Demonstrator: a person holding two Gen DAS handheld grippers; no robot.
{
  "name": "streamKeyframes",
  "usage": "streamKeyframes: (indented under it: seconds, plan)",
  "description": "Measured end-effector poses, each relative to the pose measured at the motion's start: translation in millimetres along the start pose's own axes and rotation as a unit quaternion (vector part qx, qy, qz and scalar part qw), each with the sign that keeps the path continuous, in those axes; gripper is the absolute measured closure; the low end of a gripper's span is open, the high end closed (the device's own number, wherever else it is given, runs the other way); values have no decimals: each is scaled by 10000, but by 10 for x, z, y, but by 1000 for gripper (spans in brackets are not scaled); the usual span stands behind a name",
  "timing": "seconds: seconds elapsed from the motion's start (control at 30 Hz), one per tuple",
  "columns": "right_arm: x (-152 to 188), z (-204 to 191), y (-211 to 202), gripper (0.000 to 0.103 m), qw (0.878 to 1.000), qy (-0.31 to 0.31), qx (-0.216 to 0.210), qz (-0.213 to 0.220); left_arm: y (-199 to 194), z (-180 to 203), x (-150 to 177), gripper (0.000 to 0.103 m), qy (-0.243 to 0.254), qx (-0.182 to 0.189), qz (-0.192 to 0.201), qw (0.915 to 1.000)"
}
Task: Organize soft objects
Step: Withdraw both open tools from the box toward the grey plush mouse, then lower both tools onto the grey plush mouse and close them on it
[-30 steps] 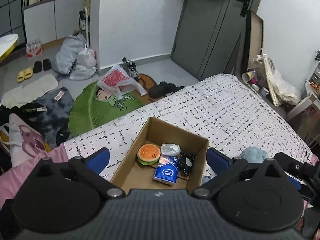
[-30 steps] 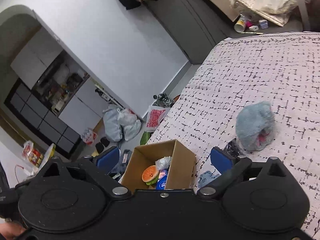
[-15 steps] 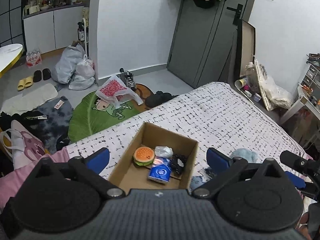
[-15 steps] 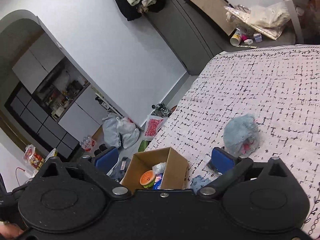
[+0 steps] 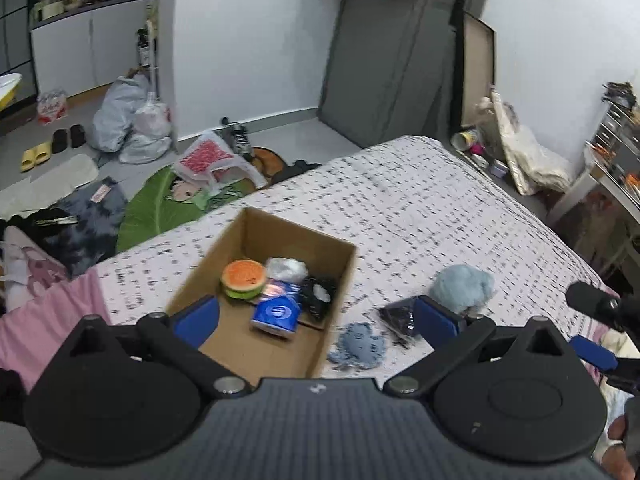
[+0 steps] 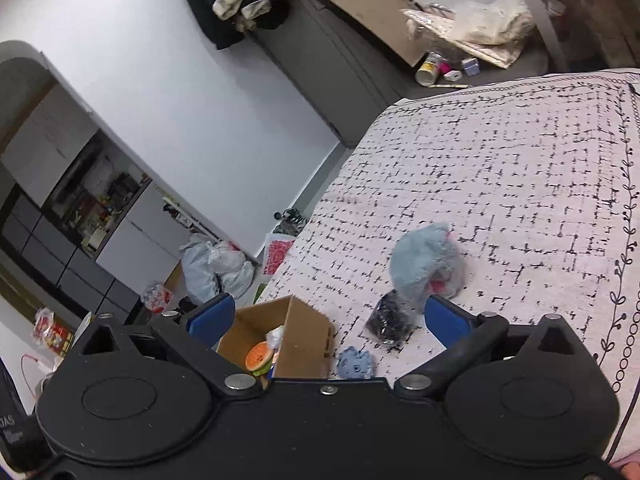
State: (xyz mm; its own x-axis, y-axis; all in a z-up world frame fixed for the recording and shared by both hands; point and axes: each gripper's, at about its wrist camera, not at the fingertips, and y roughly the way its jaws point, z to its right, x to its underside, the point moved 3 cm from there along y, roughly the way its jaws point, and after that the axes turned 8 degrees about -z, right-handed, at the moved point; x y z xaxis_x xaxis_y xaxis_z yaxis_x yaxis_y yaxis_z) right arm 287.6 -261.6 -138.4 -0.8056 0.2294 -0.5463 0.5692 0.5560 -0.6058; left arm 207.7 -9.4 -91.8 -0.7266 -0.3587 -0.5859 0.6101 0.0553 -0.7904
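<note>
An open cardboard box (image 5: 340, 276) sits on the bed and holds a plush burger (image 5: 244, 278), a blue tissue pack (image 5: 276, 314), a white wad and a dark item. To its right on the bedspread lie a fluffy grey-blue toy (image 5: 462, 286), a black packet (image 5: 398, 318) and a small blue plush (image 5: 360, 344). My left gripper (image 5: 316, 316) is open and empty, high above the box's near end. My right gripper (image 6: 326, 320) is open and empty above the box (image 6: 308, 344), with the fluffy toy (image 6: 426, 264), the packet (image 6: 386, 320) and the small plush (image 6: 356, 362) ahead of it.
The patterned bedspread (image 5: 420, 208) stretches far and right. Bags, slippers and a green mat (image 5: 160, 204) litter the floor to the left. A grey door (image 5: 380, 60) and a desk (image 5: 616, 176) stand beyond the bed. The right gripper's finger (image 5: 592, 350) shows at right.
Both grippers have risen and pulled back from the bed, so the box looks smaller. The small blue plush and black packet have come into the left wrist view. Both stay open.
</note>
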Motion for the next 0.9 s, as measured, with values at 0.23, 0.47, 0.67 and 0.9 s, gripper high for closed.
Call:
streamKeyframes:
  seconds: [0.23, 0.47, 0.67, 0.9]
  plan:
    - [-21, 272, 50, 2, 9993, 350, -39, 81, 248, 263, 71, 4, 23, 335, -92, 9994]
    - [-59, 552, 121, 13, 9971, 747, -38, 172, 476, 526, 66, 9, 171, 520, -81, 9985]
    - [-76, 819, 195, 31, 9931, 1147, 110, 217, 716, 799, 67, 17, 464, 583, -155, 9971]
    - [-51, 1077, 309, 49, 9880, 1507, 321, 116, 1085, 1104, 125, 30, 878, 610, -401, 9935]
